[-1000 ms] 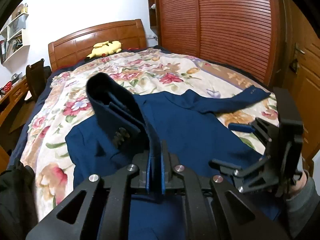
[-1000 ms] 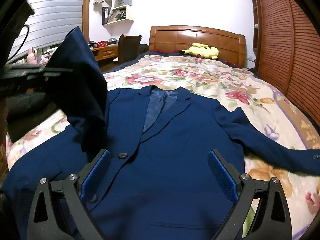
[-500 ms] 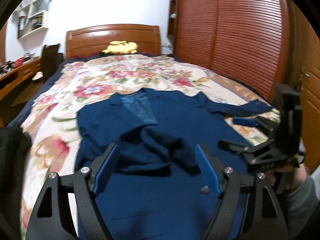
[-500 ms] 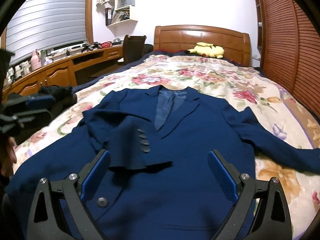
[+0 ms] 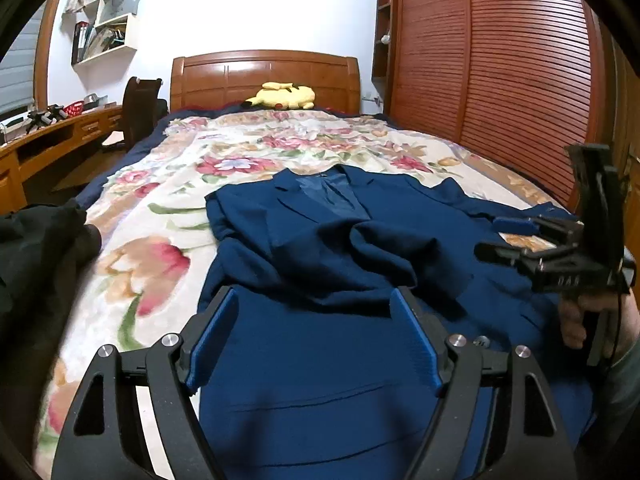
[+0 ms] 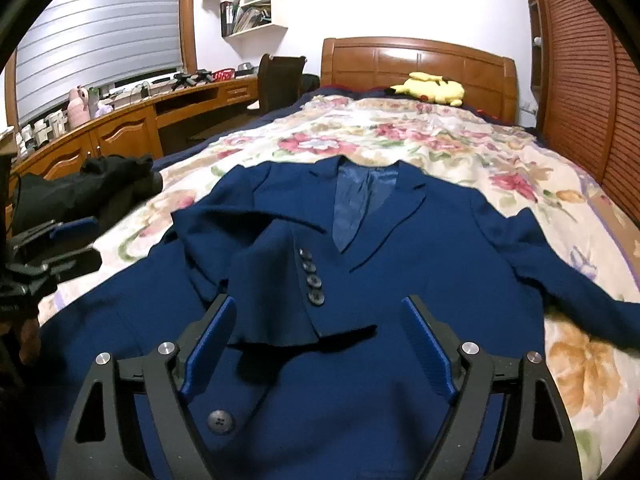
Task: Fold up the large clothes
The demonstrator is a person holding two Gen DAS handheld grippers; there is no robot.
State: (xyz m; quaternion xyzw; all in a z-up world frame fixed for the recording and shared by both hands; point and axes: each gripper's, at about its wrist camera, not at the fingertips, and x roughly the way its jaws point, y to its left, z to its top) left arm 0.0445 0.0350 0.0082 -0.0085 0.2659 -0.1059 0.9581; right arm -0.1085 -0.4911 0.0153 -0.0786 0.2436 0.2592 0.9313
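Observation:
A navy blue jacket lies face up on the floral bedspread, collar toward the headboard. One sleeve is folded across its chest, cuff buttons showing. The other sleeve stretches out to the right. My left gripper hovers open over the jacket's lower part, holding nothing; it also shows at the left edge as the left gripper. My right gripper hangs above the folded cuff with its jaws closing, pads clear of the cloth. A hand holds that right gripper at the right.
A black garment is heaped at the bed's left edge. A yellow plush toy lies by the wooden headboard. Slatted wardrobe doors run along the right; a desk and chair stand at the left.
My left gripper let go of the sleeve, opened wide and sank back toward the jacket's hem. The sleeve now lies across the chest. The right gripper's jaws have narrowed a little.

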